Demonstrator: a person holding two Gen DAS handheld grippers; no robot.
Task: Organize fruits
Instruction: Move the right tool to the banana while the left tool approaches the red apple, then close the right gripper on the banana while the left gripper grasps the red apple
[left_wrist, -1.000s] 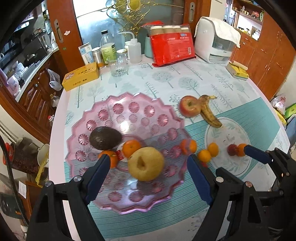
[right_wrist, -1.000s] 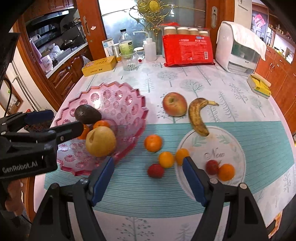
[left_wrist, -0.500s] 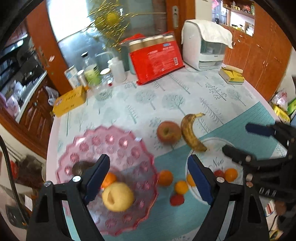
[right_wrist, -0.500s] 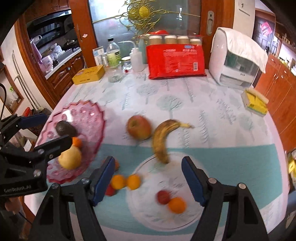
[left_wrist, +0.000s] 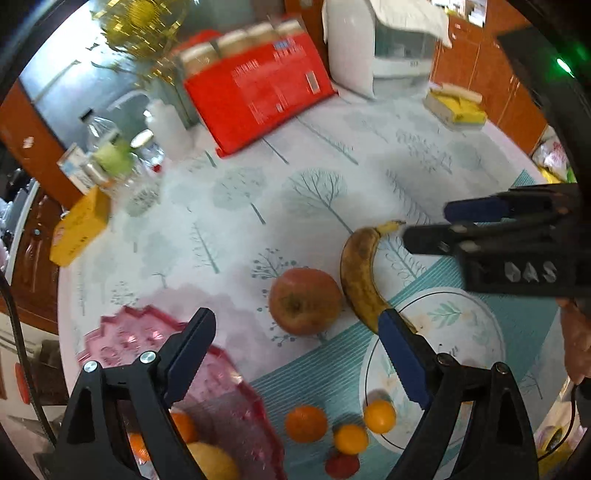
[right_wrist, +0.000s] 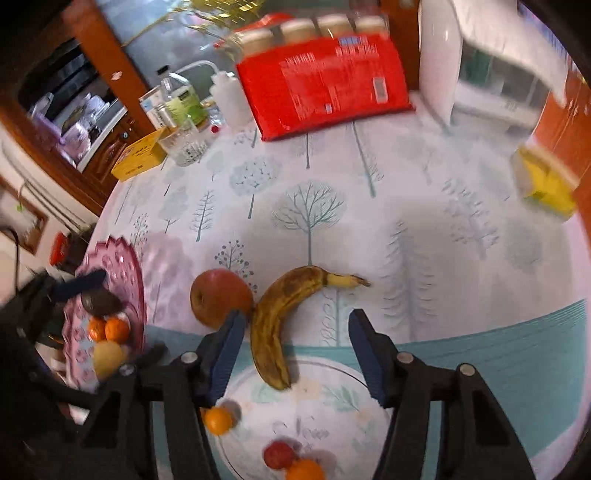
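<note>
A red apple (left_wrist: 304, 301) and a brown-spotted banana (left_wrist: 364, 280) lie side by side on the tablecloth. The banana's lower end rests on the rim of a white plate (left_wrist: 461, 332). My left gripper (left_wrist: 297, 354) hangs open above the apple, which shows between its fingers with gaps on both sides. My right gripper (right_wrist: 297, 347) is over the banana (right_wrist: 273, 325); its jaws are closing with the banana between them, and the pads do not press on it. The apple (right_wrist: 219, 297) sits just left of its left finger.
A pink scalloped bowl (right_wrist: 125, 266) at the left holds an avocado (right_wrist: 99, 302), oranges and a pear. Small oranges (left_wrist: 306, 422) and a red fruit (left_wrist: 341, 463) lie near the plate. A red package (right_wrist: 325, 85), bottles and a white appliance stand at the back.
Both grippers have moved away from the pink bowl and the small oranges toward the apple and banana. The right gripper's jaws stand narrower than before.
</note>
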